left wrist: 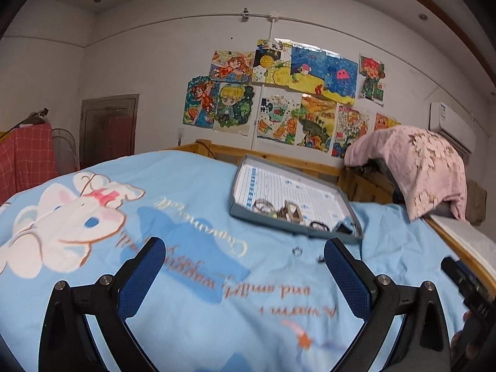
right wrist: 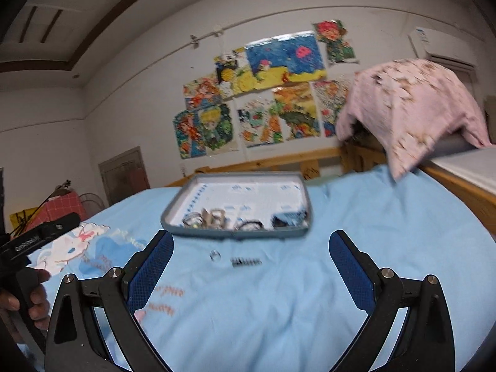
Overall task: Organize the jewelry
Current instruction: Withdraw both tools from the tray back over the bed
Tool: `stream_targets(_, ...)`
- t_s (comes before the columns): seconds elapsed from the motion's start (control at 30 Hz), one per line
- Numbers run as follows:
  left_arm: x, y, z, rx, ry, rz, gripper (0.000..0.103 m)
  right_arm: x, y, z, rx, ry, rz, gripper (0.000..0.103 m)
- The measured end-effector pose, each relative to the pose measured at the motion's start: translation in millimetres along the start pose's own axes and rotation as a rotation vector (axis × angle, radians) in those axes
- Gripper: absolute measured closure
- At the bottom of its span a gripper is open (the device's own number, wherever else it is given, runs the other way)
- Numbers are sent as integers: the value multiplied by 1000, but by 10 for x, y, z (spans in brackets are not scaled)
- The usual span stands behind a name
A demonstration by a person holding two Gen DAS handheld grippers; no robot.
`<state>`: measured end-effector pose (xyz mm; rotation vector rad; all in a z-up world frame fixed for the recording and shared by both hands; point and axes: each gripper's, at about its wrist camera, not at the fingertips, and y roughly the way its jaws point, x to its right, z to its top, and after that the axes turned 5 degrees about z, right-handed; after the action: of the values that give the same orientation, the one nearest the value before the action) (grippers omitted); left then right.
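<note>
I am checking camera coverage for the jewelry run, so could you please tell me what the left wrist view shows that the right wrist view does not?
Only the left wrist view shows the large bunny print on the bedsheet in full, and the right gripper's body at its right edge.

Only the right wrist view shows the hand holding the left gripper, and the dark hair clip clearly.

Both show the gray tray of jewelry, a small ring lying in front of it, the pink cloth and wall drawings.

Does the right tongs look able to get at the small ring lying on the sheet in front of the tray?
Probably yes: the right tongs are open, the ring lies bare on the sheet ahead, nothing between.
</note>
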<state>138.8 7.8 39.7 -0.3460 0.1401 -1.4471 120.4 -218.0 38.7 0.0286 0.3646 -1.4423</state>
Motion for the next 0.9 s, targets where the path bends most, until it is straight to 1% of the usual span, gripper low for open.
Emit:
stream_targets(0.13,-47,-18,-235,-69,36,-42,0,7,-161,-98,-6,13,-18,4)
stream_targets(0.2,-83,-24,-369,-83,33,-49,0,-33,-217,-162,-3,4,-20,4)
stream_targets(0.27,-93,-25,-472,-104,47,-65,0,-90,-256,-244,-22,-10,-25,4)
stream_targets(0.33,-88,-10,-524,-120,66,-61,0,-125,-262,-305,-46,-16,-21,4)
stream_targets(0.43,-100,32,-536,-148,59,-47,0,-200,-232,-383,-76,-37,-16,4)
stream_targets(0.53,-111,22,-526,-141,53,-43,0,-239,-155,-447,-108,-56,-22,4)
stream_targets(0.67,-90,4,-533,-137,65,-36,0,-205,-81,-518,-153,-44,-31,4)
stream_targets(0.8,-92,5,-525,-133,63,-34,0,-239,-102,-513,-147,-47,-18,4)
stream_targets(0.9,-91,-2,-497,-114,71,-18,0,-280,-115,-496,-144,-55,-20,4)
